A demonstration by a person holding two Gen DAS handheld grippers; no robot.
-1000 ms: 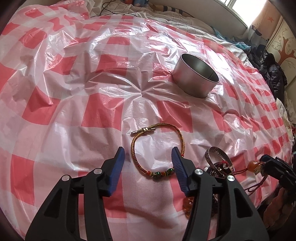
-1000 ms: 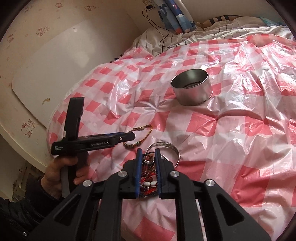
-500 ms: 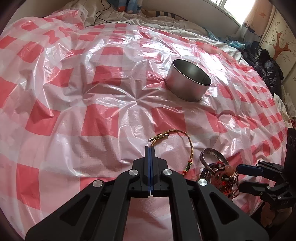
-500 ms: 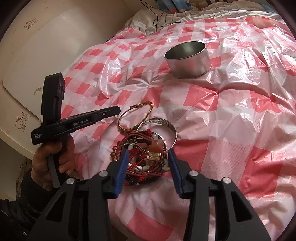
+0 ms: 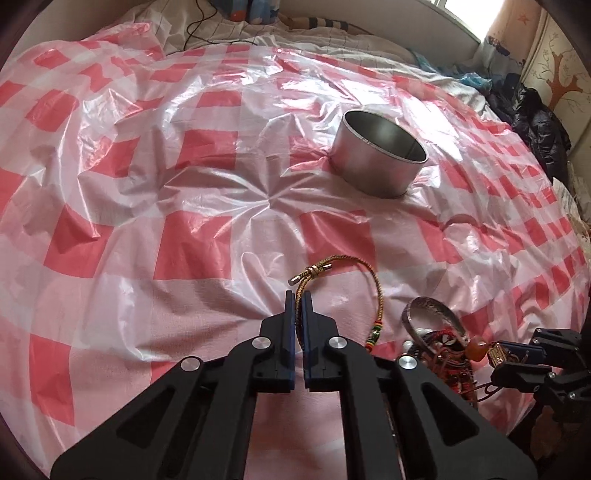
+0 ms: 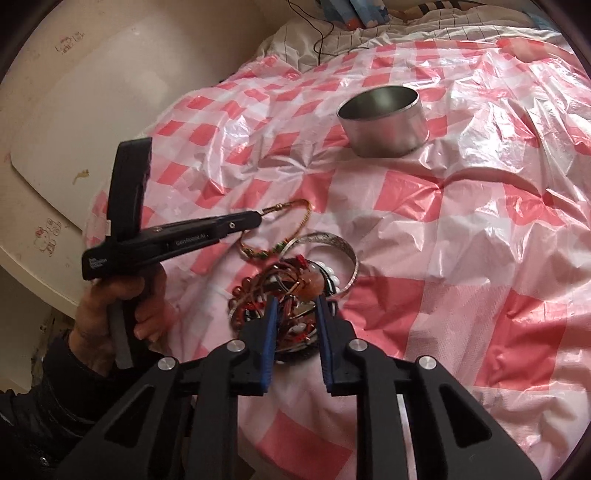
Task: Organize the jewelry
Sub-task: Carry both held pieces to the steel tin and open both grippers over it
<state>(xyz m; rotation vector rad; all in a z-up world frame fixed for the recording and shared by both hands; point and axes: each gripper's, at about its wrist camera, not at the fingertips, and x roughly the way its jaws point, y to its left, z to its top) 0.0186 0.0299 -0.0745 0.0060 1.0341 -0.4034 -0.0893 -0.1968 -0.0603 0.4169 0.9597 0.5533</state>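
Observation:
A gold braided bracelet (image 5: 377, 286) with green and red beads lies on the red-checked plastic sheet (image 5: 184, 240). My left gripper (image 5: 298, 295) is shut on its cord just below the clasp; the right wrist view shows that gripper (image 6: 258, 220) at the bracelet's (image 6: 304, 216) clasp end. To the right lie a silver bangle (image 6: 347, 254) and a tangled pile of red cords and beads (image 6: 284, 284). My right gripper (image 6: 296, 301) straddles that pile with its jaws closing, and cords and an amber bead sit between them. A round metal tin (image 5: 380, 162) stands open farther back.
The sheet covers a soft bed and is wrinkled. A person's hand (image 6: 110, 306) holds the left gripper at the bed's left edge, next to a white board (image 6: 74, 122). Dark clothes (image 5: 535, 122) are heaped at the far right. A black cable (image 6: 321, 33) lies at the head end.
My left gripper went from open around the bracelet to shut on its cord, pulling the loop out of shape. My right gripper let go of the pile, opened wide, then narrowed around it.

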